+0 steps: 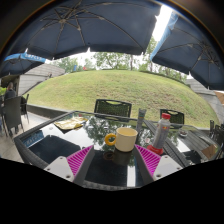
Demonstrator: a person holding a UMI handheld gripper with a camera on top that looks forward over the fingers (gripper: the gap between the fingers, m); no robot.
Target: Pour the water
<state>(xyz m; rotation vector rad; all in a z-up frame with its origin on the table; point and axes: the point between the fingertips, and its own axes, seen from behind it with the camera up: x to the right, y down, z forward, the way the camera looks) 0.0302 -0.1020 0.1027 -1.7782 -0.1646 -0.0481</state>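
Note:
A cream cup (126, 139) stands on the glass table (40, 135), just ahead of my fingers and a little right of their midline. A small yellow ring-shaped object (109, 141) sits against the cup's left side. To the right and slightly farther off stands a clear bottle (161, 133) with a red and white label. My gripper (113, 161) is open over a dark placemat (108, 170), its pink pads (78, 160) spread wide with nothing between them. The cup and bottle are both beyond the fingertips.
Another dark placemat (52, 148) lies at the left, and a flat board (72, 122) with small items lies farther back. Dark chairs (112, 107) stand along the far side of the table and at the left. Patio umbrellas hang overhead; a lawn lies beyond.

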